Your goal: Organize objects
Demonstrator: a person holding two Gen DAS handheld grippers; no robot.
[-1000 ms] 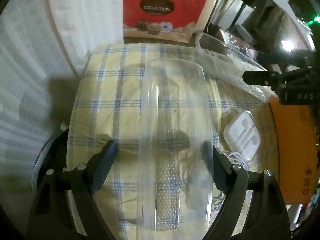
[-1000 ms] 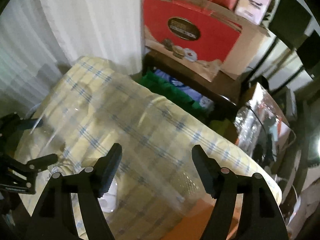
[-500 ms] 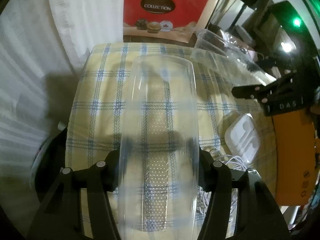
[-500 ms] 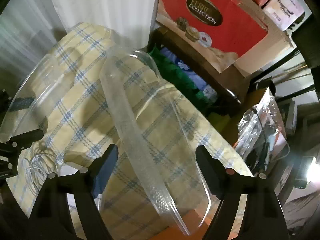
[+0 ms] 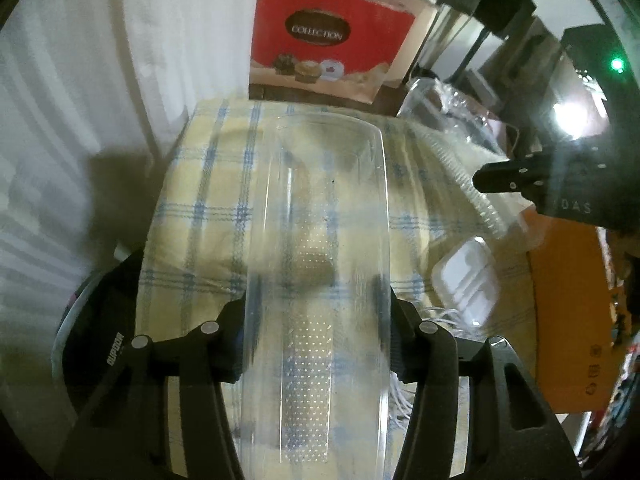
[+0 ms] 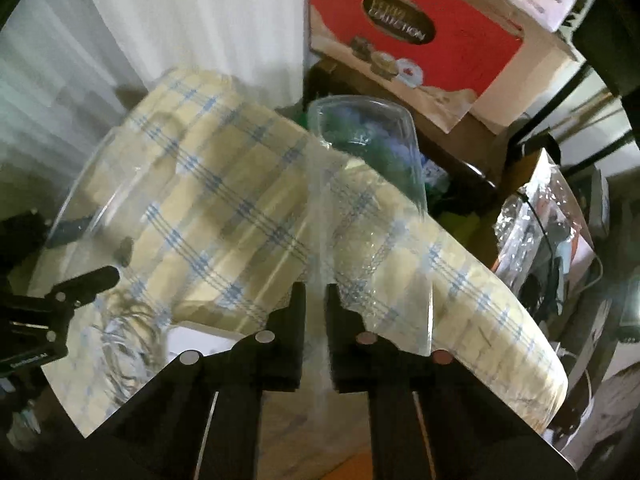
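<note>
— Containers first: where do we stand?

— We hold two clear plastic pieces above the table with its checked cloth. Our left gripper has the long clear container running up the middle of the left view; its fingers are closing and already press on both sides of it. Our right gripper is pinched shut on the edge of the clear lid, which rises toward the upper centre of the right view.

— So which step is this?

— We judge it the pairing step: both halves gripped, not yet joined.

— And next?

— We probably bring the lid over the container and line up the rims, gently, since thin plastic flexes.
</note>
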